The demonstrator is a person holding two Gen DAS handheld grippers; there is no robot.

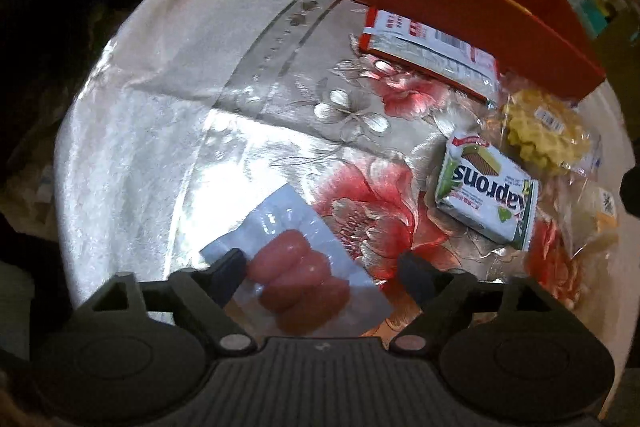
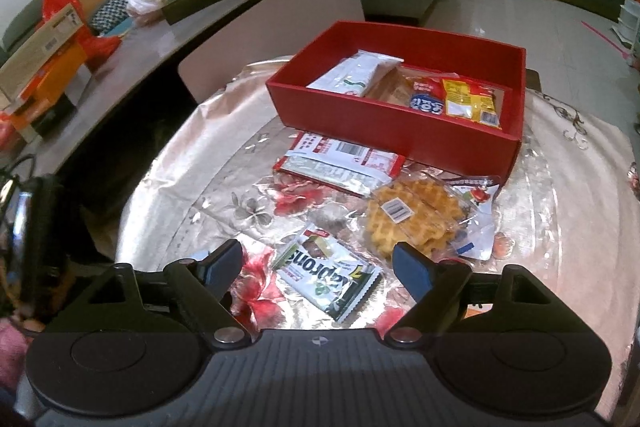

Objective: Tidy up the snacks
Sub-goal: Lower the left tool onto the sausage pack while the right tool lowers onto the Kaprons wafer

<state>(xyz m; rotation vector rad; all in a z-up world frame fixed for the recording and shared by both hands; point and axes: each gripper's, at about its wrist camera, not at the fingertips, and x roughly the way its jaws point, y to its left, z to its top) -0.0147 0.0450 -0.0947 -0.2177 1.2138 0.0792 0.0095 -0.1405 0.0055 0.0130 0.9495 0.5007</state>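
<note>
Snacks lie scattered on a round surface (image 2: 560, 211) under a glossy, crinkled cloth printed with red flowers. A red, straight-walled cardboard box (image 2: 384, 115) stands toward its far side and holds a white sachet (image 2: 356, 73), a yellow crinkly packet (image 2: 470, 99) and other wrapped pieces. Just in front of the box lies a flat red-and-white foil packet (image 2: 340, 163); beside it is a ridged golden waffle (image 2: 412, 219) in clear film, and nearer, a white-and-green wafer pack (image 2: 328, 279) with serrated ends.

The left hand-held gripper (image 1: 320, 267) has its dark fingers spread wide; between them sits a clear vacuum pouch of smooth pink sausages (image 1: 300, 275), its corner at the left finger, though a grip cannot be confirmed. The right hand-held gripper (image 2: 320, 267) is spread wide over the wafer pack, grasping nothing.
</note>
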